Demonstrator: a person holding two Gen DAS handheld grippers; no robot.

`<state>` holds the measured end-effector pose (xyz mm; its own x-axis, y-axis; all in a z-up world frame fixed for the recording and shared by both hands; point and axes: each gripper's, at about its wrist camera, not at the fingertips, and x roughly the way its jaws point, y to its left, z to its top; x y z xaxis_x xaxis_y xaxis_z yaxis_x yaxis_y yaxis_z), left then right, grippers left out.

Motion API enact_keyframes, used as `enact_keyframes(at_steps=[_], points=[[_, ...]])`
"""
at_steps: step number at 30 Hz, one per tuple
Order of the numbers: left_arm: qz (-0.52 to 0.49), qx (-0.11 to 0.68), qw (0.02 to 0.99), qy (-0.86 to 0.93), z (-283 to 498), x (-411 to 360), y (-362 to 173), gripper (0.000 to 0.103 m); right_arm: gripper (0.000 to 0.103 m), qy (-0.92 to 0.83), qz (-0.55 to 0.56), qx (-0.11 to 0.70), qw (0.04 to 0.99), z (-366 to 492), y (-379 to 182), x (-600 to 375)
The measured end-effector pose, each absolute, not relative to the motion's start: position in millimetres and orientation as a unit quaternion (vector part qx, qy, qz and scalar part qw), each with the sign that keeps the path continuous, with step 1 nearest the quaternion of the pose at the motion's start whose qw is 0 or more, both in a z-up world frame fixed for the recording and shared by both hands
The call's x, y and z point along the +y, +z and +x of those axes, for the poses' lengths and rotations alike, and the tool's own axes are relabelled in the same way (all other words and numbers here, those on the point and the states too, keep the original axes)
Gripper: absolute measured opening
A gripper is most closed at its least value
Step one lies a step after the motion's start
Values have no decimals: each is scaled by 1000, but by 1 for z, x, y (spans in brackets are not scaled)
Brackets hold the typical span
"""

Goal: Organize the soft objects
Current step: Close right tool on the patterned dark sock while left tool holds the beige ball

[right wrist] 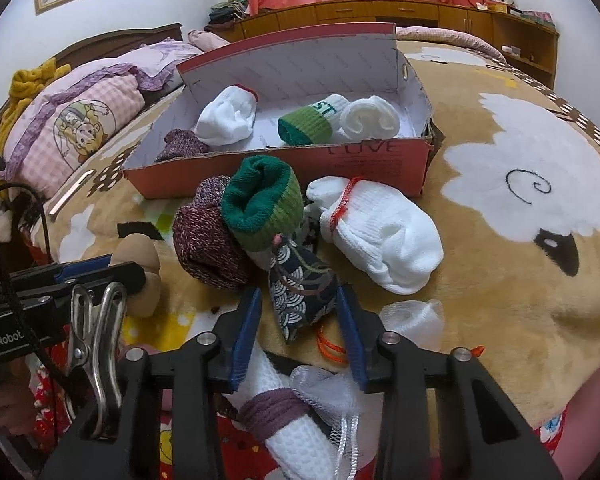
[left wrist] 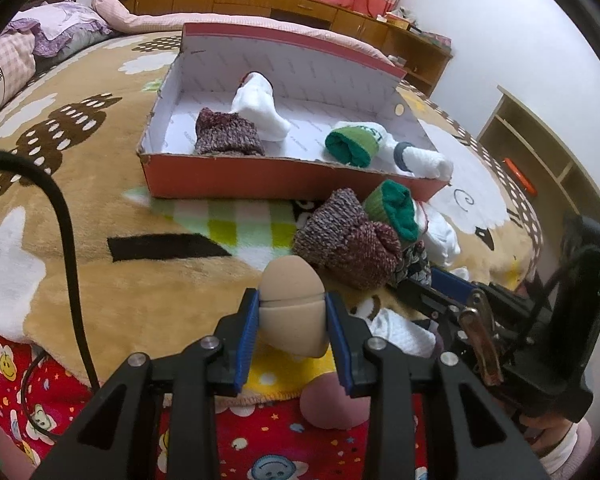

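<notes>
The left tool (left wrist: 292, 320), low in the frame's centre, is clenched on a beige sponge (left wrist: 291, 300). The right tool (right wrist: 298, 320) squeezes a dark patterned pouch (right wrist: 300, 292), below the sock pile (right wrist: 260, 208) on the bed (right wrist: 500, 280).

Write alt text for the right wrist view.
The right gripper closes around a dark patterned pouch on a tan blanket. Ahead lie rolled socks before an open red box holding more.
</notes>
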<state>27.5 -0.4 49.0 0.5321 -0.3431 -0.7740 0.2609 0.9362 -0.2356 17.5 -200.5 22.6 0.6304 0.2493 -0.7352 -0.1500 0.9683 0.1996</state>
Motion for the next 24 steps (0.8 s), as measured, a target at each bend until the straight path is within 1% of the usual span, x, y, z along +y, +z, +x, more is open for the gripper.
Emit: enact_keyframes(at_steps=[1,5,16,20,21,22,24], points=[[-46,452,874,-173,28,-1,49,35,33,108,60,415,901,18,23,-202],[-45,452,874,-173,27,-1,49,35,29,105,77,413,902,16,23,-208],[-44,443,879,-171,24,-3,58,35,28,113,86,392,909,3,35,-215],[-43,436,883,-171,23,-3,64,35,26,116,90,386,911,-1,39,-217],[-43,435,883,-170,23,-3,65,35,24,117,91,384,911,-1,39,-218],[-42,434,884,-170,23,-4,66,35,20,117,92,383,912,-2,40,-218],[-42,432,885,-170,24,-4,68,35,19,118,93,380,913,-3,41,-220]])
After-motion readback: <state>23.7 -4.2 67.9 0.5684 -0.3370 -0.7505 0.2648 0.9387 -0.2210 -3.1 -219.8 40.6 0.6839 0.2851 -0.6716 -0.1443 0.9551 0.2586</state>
